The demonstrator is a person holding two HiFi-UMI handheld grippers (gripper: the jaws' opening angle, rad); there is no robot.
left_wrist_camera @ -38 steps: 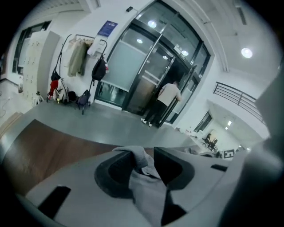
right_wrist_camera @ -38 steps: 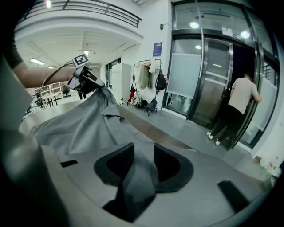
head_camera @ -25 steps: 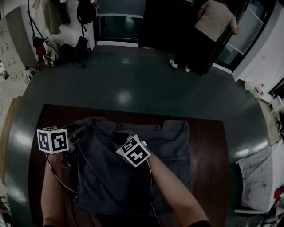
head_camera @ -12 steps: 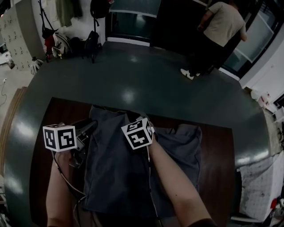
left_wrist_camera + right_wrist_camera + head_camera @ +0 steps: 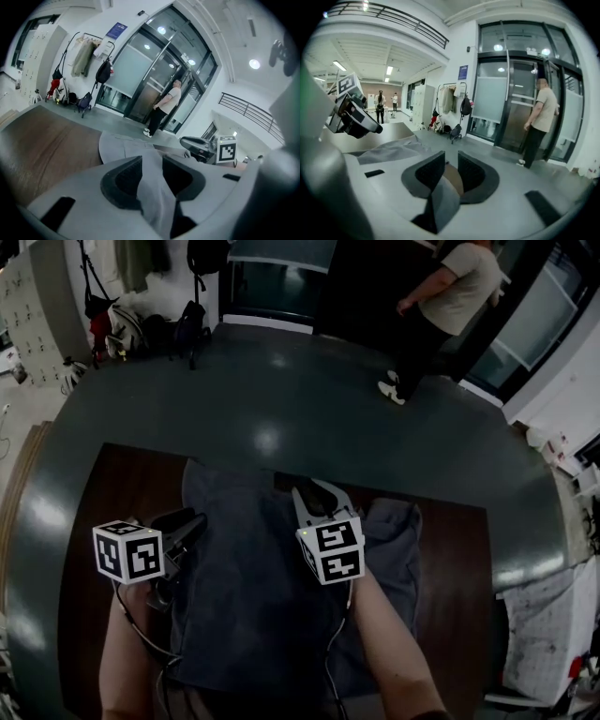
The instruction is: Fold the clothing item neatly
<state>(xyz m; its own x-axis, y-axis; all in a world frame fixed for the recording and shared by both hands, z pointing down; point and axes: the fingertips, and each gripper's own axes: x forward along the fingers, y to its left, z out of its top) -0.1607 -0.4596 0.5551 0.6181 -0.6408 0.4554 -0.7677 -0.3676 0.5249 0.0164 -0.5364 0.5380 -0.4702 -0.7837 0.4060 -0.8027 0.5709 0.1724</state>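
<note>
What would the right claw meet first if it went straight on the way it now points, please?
Probably the bare brown table just past the garment's far edge, seen between the right claw's opening jaws, with fabric at their base. If it travels level, the way looks free over the floor.

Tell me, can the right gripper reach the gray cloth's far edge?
Probably yes: the right gripper is at the far edge of the gray cloth, jaws opening, cloth between them; nothing blocks it.

Head cam steeply down on table (image 5: 457,568); L tool (image 5: 195,519), R tool (image 5: 311,487) cams low, sharing doorway person (image 5: 441,296).
</note>
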